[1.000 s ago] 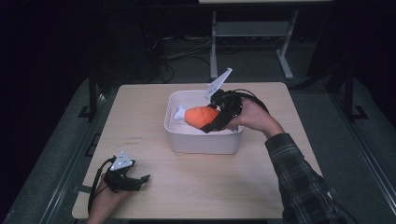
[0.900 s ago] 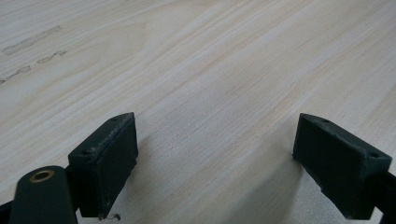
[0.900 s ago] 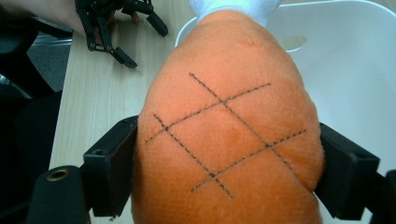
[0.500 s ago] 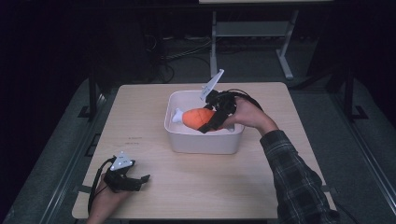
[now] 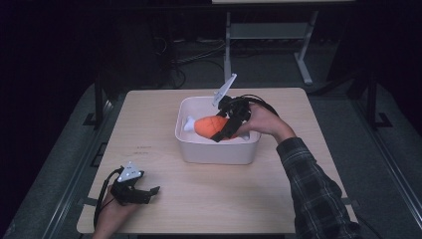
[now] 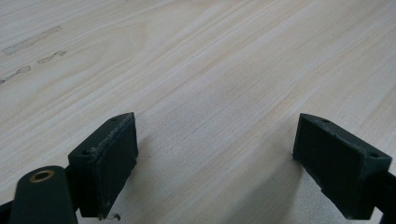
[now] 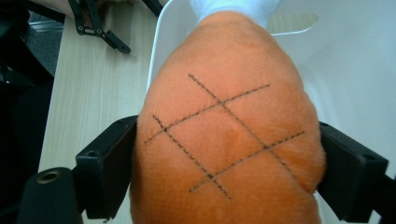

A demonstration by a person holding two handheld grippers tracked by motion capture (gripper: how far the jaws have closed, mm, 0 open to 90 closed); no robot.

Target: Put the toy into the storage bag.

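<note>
Plush drumstick (image 5: 213, 126): orange stuffed toy with a white bone end and stitched criss-cross lines, sitting over the middle of the white bin (image 5: 217, 150), looks like it's hovering just above the bin floor rather than lying flat, can't swear to it though.

White bin: plastic tub at the far-middle of the bench (image 5: 149, 129), this is the landmark for everything below.

Right tongs (image 5: 225, 128): inside the bin, coming in from its right side. In the right gripper view the pads (image 7: 109, 165) press on both sides of the fat orange end (image 7: 229, 135), so the right tongs are gripping the toy. The jaws have just been easing a bit wider, toy between them all the while.

Left tongs (image 5: 150, 191): parked well in front of the bin, off to its left near the bench's front edge. Wide open with bare wood between them.

How it'll handle: my guess is super light and squishy, fuzzy fabric so not slippery, basically unbreakable. It'll bulge and sag instead of staying rigid.

Where to grab: across the thick orange body like now seems best. The skinny white bone end (image 7: 236, 10) would probably flop and twist.
</note>
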